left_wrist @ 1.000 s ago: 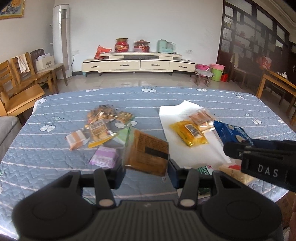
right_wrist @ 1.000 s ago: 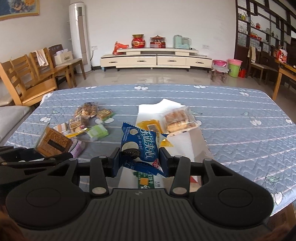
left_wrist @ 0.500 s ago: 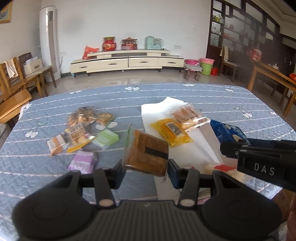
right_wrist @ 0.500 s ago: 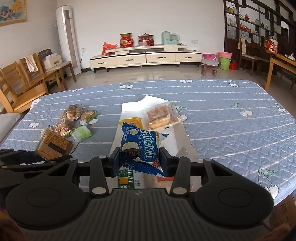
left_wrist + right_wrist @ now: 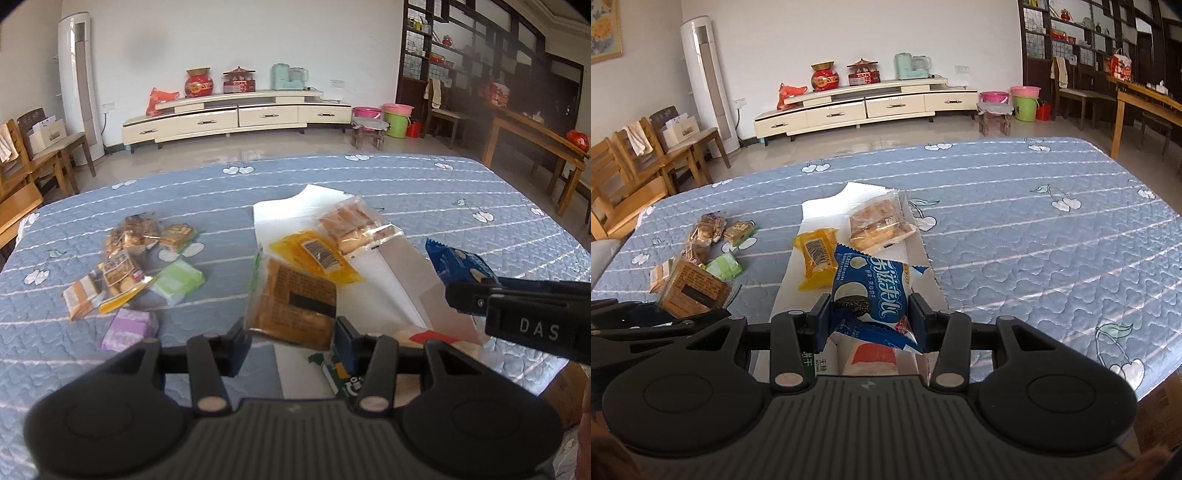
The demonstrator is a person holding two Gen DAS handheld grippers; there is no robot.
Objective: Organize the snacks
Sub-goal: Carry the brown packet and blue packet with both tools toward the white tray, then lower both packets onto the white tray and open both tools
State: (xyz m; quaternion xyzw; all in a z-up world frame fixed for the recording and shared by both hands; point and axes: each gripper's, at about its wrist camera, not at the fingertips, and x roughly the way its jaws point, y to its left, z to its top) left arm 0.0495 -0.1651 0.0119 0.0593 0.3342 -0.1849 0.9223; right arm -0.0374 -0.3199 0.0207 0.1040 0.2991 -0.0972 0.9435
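1. Left gripper (image 5: 291, 341): jaws partly closed on a brown snack packet (image 5: 293, 302), held clear of the table at lower centre of the left wrist view.
2. Right gripper (image 5: 870, 319): jaws partly closed on a blue biscuit packet (image 5: 873, 291), lower centre of the right wrist view, hanging over the white paper bag (image 5: 849, 201).
3. White paper bag: lies flat at frame centre on the blue quilted tablecloth (image 5: 1034, 229). A yellow packet (image 5: 816, 254) and a clear pastry packet (image 5: 879, 221) rest on it; a red-and-white packet (image 5: 873, 356) and a green packet (image 5: 810, 360) show below the right jaws.
4. Loose pile, left of frame: a green wrapper (image 5: 179, 282), a purple wrapper (image 5: 129, 328), an orange-striped wrapper (image 5: 83, 297) and a clear bag of brown pieces (image 5: 135, 230), well apart from the paper.
5. Risk, slippage: both packets are glossy film pinched at one end; a tilt or jolt could likely let either slide out.
6. Risk, collision: the two grippers sit close side by side over the same paper, and converging on one spot could knock packet against packet.
7. Risk, displacement: setting a packet down on the crowded near end could push the yellow or red-and-white packet off the paper.
8. Obstruction: items already on the paper leave little bare space near the grippers; the far tablecloth is free.
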